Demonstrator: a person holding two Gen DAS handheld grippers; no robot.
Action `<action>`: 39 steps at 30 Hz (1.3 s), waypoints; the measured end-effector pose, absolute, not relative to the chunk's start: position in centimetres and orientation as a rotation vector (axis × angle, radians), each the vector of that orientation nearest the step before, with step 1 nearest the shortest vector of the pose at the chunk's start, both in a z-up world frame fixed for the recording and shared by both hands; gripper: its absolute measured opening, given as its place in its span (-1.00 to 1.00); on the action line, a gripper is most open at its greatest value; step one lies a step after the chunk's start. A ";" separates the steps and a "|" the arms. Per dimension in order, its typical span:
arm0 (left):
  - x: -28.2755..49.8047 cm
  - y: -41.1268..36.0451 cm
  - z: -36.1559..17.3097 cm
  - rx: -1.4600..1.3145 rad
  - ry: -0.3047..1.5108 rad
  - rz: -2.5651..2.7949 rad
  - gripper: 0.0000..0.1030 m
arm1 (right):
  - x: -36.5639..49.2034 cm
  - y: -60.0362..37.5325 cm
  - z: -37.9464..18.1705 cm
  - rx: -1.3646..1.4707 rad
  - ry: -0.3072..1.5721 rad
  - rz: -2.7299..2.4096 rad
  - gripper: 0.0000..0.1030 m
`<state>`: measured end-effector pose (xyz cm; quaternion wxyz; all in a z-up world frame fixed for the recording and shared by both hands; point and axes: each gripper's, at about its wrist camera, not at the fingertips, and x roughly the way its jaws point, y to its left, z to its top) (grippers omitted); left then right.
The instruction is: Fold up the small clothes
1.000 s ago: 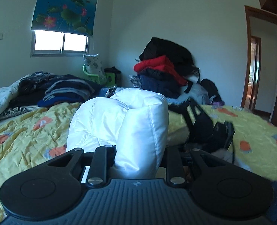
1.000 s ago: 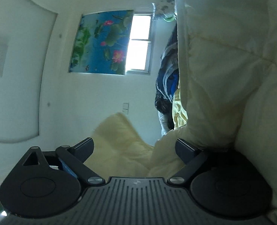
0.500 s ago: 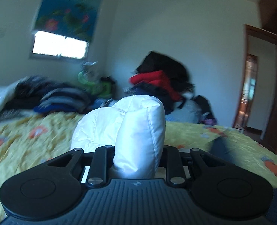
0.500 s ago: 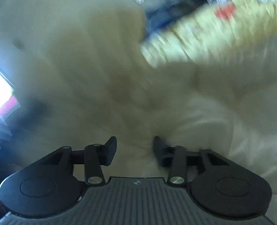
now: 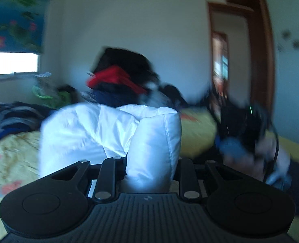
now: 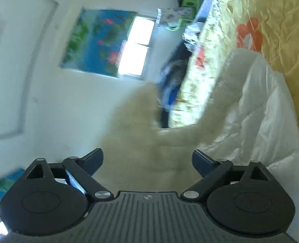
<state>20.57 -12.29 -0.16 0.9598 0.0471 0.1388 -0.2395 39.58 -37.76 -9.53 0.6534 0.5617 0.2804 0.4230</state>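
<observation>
So the thing being folded is a white puffy jacket [image 5: 113, 129], padded and slippery-looking. It sits on the bed with the yellow flowered bedspread [image 5: 9, 154], bunched up rather than flat, with one thick roll of it standing up right in front of the left camera.

The left gripper [image 5: 152, 162] is clamped narrow on that roll, padding squeezed between the jaws. The right gripper [image 6: 147, 160] has its jaws spreading wide right now. A fuzzy cream part of the jacket, probably the lining [image 6: 141, 141], sits in the gap between the fingers, but the pads aren't pressing on it. The shiny white shell [image 6: 265, 121] runs off to the right of it, lying against the bedspread.

My read: we're mid-fold, with one side pinned by the left hand and the right hand letting go to regrip. Hard to say how many folds are done because the jacket is mostly a lump from both views, and both pictures are blurry.

Next, I'd guess the right hand needs a fresh edge or corner of the jacket to grab, then bring it across while the left keeps the roll pinned. Puffy stuff springs back, so expect it to unfold if released too early.

Behind it all is a big heap of dark and red clothes [image 5: 119, 79], a window with a flowery blind [image 5: 13, 20], and a wooden doorway [image 5: 250, 46].
</observation>
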 end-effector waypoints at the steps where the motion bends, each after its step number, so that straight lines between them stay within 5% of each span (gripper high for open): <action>1: 20.8 -13.4 -1.0 0.113 0.308 -0.517 -0.53 | 39.3 -38.0 -9.2 1.242 0.640 0.983 0.99; 6: 22.2 -18.1 -5.8 0.206 0.426 -0.619 -0.52 | 40.9 -36.9 -7.4 0.863 0.824 0.810 0.98; 10: 23.2 -19.3 -7.9 0.218 0.464 -0.650 -0.52 | 41.7 -36.1 -6.4 0.559 0.786 0.596 0.80; 20: 24.3 -20.3 -8.9 0.194 0.485 -0.694 -0.52 | 40.4 -34.5 -9.7 0.396 0.775 0.599 0.47; 27: 21.3 -14.5 -4.1 0.149 0.457 -0.791 -0.40 | 37.9 -39.1 -7.8 0.564 0.777 0.545 0.75; 29: 20.5 -11.4 -2.2 0.080 0.426 -0.794 0.19 | 36.6 -40.8 -6.0 0.646 0.683 0.450 0.74; 31: 20.2 -8.5 -0.3 -0.007 0.358 -0.742 0.59 | 34.9 -41.0 -3.2 0.648 0.539 0.370 0.72; 34: 21.4 -5.3 1.9 -0.120 0.296 -0.676 0.59 | 33.5 -38.5 1.2 0.623 0.360 0.455 0.82; 35: 22.0 -5.0 2.0 -0.122 0.267 -0.634 0.59 | 33.4 -37.2 2.3 0.628 0.323 0.514 1.00; 39: 26.3 -8.9 0.1 0.096 0.268 -0.412 0.59 | 36.0 -31.1 3.7 0.613 0.369 0.705 1.00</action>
